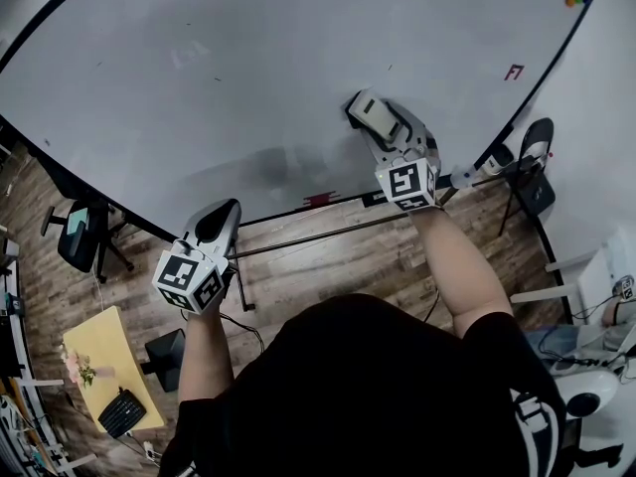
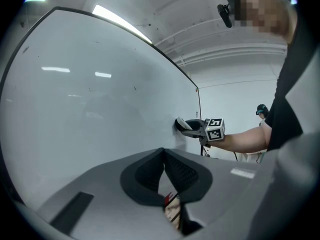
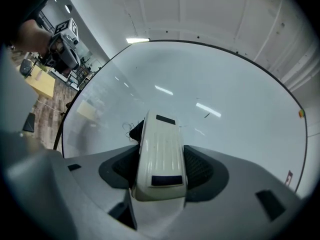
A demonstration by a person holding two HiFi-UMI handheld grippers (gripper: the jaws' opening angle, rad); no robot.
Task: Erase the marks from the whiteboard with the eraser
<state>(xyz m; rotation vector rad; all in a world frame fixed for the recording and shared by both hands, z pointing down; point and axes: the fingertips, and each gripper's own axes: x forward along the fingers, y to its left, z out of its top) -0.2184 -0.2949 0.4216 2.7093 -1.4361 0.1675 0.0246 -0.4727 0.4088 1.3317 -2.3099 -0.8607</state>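
left tongs (image 1: 221, 217): jaws together, empty, held off the whiteboard (image 1: 248, 58), idle | right tongs (image 1: 384, 127): clamped on eraser (image 1: 367, 108), its face pressed against the board's lower part for wiping | red mark (image 1: 514, 71): not yet erased

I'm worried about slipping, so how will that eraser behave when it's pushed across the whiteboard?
The eraser looks like a rigid, ribbed plastic shell, so it probably won't flex. Being small, it's likely light. Clamped in the right hand-held gripper by its sides only, it could twist if pressed hard on the whiteboard.
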